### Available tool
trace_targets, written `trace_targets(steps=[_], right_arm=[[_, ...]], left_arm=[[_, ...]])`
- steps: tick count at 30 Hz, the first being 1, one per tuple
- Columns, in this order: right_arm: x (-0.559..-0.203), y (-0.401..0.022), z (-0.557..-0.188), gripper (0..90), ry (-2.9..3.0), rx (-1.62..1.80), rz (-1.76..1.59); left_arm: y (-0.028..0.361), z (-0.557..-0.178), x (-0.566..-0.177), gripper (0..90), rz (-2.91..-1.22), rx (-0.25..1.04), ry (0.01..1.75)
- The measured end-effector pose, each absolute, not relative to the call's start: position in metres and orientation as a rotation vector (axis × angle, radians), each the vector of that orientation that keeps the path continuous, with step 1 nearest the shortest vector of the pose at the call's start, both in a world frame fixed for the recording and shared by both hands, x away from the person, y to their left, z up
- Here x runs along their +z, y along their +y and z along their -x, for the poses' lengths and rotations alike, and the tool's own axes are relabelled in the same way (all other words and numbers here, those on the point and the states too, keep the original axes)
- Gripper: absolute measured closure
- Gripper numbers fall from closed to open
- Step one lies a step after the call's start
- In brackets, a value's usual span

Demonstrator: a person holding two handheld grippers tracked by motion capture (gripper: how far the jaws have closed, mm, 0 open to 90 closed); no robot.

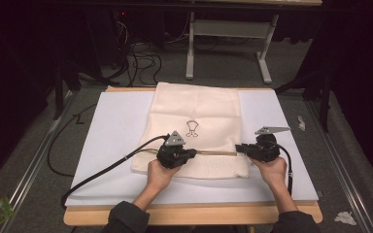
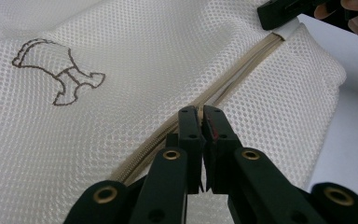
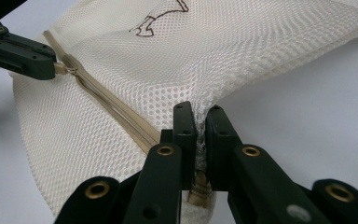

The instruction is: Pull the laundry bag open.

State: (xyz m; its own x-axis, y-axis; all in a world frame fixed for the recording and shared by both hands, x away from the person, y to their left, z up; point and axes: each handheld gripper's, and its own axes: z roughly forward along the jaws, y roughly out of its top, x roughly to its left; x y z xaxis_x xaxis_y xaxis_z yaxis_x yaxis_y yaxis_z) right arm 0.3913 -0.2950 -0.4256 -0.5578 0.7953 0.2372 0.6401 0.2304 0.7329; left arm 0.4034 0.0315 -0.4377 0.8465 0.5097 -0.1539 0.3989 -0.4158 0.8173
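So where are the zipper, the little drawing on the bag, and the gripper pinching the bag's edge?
zipper (image 2: 223, 88): left gripper view, on the beige teeth.
drawing (image 1: 191, 128): high view, on its outline.
right gripper (image 3: 200, 119): right gripper view, between its fingertips, mesh pinched there.

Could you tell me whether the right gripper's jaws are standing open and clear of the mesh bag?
No, the right gripper is shut, pinching the mesh bag at its edge.

Right gripper (image 3: 200, 119) jaws pinched on mesh bag (image 3: 177, 74) edge by zipper (image 3: 116, 112) end; left gripper (image 3: 51, 65) clamps zipper pull (image 3: 67, 69) upper left.
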Motion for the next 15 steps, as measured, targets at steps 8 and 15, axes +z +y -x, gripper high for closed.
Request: trace_targets(steps=[8,15], right_arm=[[-0.4263,-0.2957,-0.3933,85.8,2.314,1.229,-1.37],[-0.4249,-0.2953,-0.3939,85.8,2.31,1.218,-1.372]], left_arm=[[0.0337,-0.4022,-0.4365,86.9,-2.052,0.15,0.661],[0.0354,-0.4017,-0.4354,86.9,-2.051,0.152,0.661]])
